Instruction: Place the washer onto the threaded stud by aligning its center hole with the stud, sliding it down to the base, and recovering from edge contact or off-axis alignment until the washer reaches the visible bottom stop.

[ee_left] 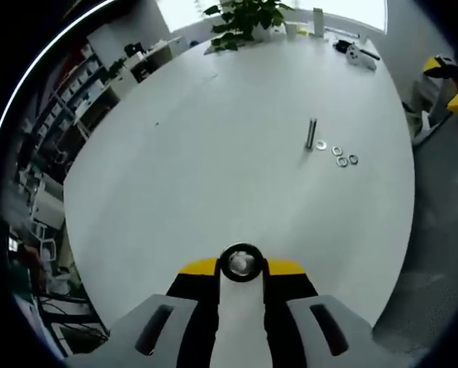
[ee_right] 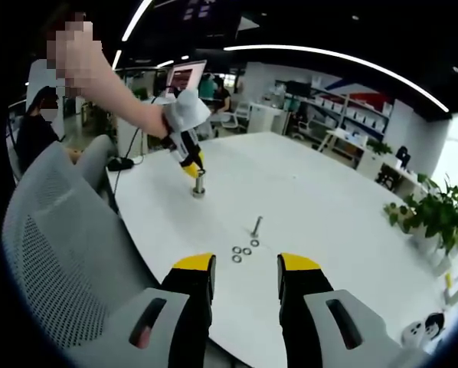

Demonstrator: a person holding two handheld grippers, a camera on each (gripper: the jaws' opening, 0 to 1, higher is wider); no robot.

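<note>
My left gripper [ee_left: 242, 267] is shut on a round metal stud [ee_left: 240, 262], seen end-on between the yellow jaw tips. From the right gripper view, a gloved hand holds that left gripper [ee_right: 191, 159] over the stud [ee_right: 199, 184], which stands upright on the white table [ee_right: 321, 199]. A thin dark threaded rod [ee_left: 312, 134] [ee_right: 256, 225] is on the table; I cannot tell whether it stands or lies. Beside it are several loose washers [ee_left: 340, 156] [ee_right: 242, 251]. My right gripper [ee_right: 246, 268] is open and holds nothing, hovering short of the washers.
A potted plant [ee_left: 244, 19] [ee_right: 432, 215] and a white device [ee_left: 359, 55] sit at the table's far end. A grey mesh chair [ee_right: 53, 230] stands by the table edge. A person's arm [ee_right: 114, 88] reaches in. Shelving [ee_left: 99, 77] lines the room's side.
</note>
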